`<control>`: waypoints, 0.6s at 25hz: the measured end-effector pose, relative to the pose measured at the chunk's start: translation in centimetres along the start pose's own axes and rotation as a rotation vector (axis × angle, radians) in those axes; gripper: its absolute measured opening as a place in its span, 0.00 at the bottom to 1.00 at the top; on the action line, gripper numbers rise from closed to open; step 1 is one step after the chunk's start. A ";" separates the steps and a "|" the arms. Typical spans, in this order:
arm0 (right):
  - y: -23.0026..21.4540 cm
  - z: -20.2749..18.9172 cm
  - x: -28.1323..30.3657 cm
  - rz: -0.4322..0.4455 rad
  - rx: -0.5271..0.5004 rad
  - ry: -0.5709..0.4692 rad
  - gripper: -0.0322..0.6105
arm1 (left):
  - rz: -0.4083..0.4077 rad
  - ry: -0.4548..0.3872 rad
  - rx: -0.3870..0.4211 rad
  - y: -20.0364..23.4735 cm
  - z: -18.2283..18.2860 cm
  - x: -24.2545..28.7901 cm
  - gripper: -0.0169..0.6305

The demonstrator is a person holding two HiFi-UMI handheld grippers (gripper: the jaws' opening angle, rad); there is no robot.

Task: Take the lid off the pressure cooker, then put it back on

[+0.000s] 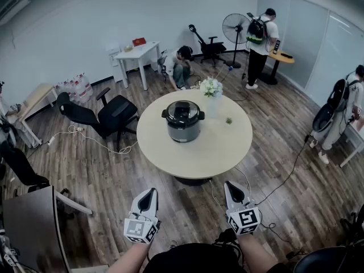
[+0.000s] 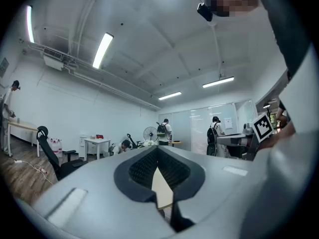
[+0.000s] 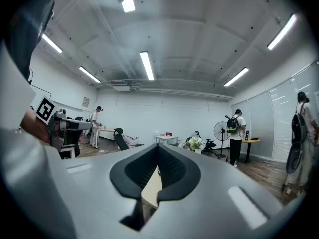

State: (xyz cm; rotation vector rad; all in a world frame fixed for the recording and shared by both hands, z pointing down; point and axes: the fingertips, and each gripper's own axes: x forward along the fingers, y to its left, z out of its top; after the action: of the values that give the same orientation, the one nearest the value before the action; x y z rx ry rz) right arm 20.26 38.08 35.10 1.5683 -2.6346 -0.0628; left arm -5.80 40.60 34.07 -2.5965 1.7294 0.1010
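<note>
A steel pressure cooker with its black lid on stands on the round beige table, toward the far left part. My left gripper and right gripper are held level in front of the table's near edge, well short of the cooker. Both are shut with nothing between the jaws. In the left gripper view the shut left gripper points at the table edge; the right gripper does the same in the right gripper view. The cooker is hidden in both gripper views.
A vase of white flowers and a small plant stand on the table behind and right of the cooker. Black office chairs stand left of the table. Cables cross the wood floor. Several people are at the room's far side and right.
</note>
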 end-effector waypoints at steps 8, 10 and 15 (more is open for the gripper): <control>-1.1 -0.5 0.2 0.010 0.004 0.011 0.06 | -0.003 0.008 0.021 -1.4 -0.4 0.8 0.03; -1.1 -0.2 0.1 0.025 -0.003 -0.021 0.06 | -0.004 0.008 0.019 -1.7 -0.6 1.2 0.03; -1.5 0.9 -0.8 0.084 0.027 -0.124 0.06 | -0.008 0.006 0.010 -2.8 -1.2 1.8 0.03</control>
State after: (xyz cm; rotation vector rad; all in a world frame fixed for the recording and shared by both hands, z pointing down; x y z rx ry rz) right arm 21.91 38.05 34.03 1.5059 -2.8040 -0.1234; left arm -2.44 40.01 35.06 -2.5992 1.7169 0.0841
